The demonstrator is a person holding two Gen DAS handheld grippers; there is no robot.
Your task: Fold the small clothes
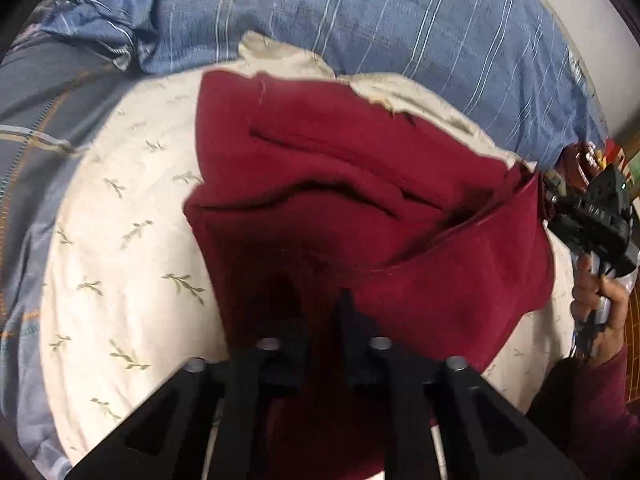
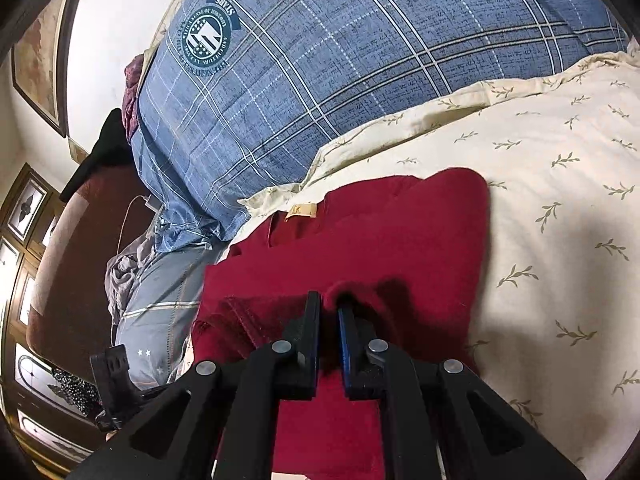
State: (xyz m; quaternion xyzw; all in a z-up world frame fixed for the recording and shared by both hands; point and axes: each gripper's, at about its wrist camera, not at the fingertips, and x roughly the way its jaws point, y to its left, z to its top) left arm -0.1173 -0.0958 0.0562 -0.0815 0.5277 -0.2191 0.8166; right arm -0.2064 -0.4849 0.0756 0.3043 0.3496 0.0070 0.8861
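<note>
Beneath you lies the cream leaf-print sheet [image 2: 560, 184], with the blue plaid quilt [image 2: 320, 72] bunched along its far edge. The dark red garment [image 1: 360, 184] lies rumpled on the sheet, one edge lifted off it on your right. Your right tongs [image 2: 329, 312] are clenched on a pinch of that red fabric. Your left tongs [image 1: 320, 312] are buried in its near edge; I cannot tell their grip.

Home bedroom, blue plaid duvet [image 2: 320, 80], leaf-print cream sheet [image 2: 560, 200], framed picture [image 2: 38, 52], wooden cabinet doors [image 2: 24, 216]
</note>
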